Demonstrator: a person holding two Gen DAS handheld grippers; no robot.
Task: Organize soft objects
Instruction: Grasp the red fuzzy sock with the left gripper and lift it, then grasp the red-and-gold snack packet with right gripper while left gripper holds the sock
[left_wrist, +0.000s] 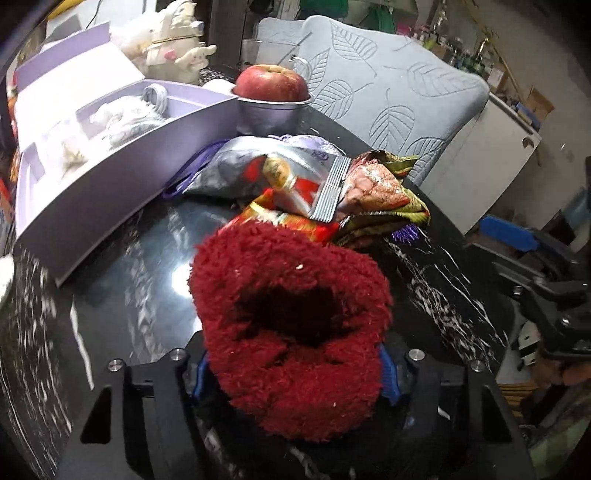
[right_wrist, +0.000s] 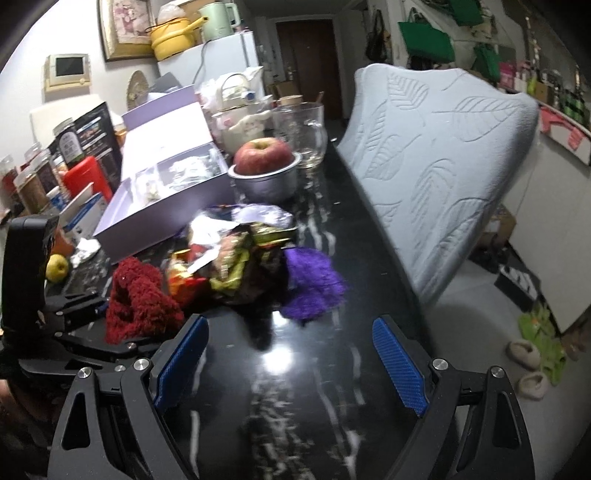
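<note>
1. Black marble-look table (right_wrist: 314, 369) – glossy, white-veined.
2. Lilac box (left_wrist: 110, 184) along the left side.
3. Metal bowl (left_wrist: 269, 114) behind, glass mug (right_wrist: 304, 133) beside it.
4. Snack packets (left_wrist: 314, 184) and purple fluffy sock (right_wrist: 312, 284) heaped mid-table.
5. Yellow-green fruit (right_wrist: 56, 267) at the left edge.

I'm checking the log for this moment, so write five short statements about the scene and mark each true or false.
1. The left claw is shut on the red fuzzy sock. True.
2. The right claw grips the purple fuzzy sock. False: it is open and empty, and that sock lies on the black table ahead of it.
3. A red apple sits in a metal bowl. True.
4. The lavender box is shut with its lid on. False: it is open, with items showing in its compartments.
5. The snack packets lie inside the lavender box. False: they lie on the table beside it.
</note>
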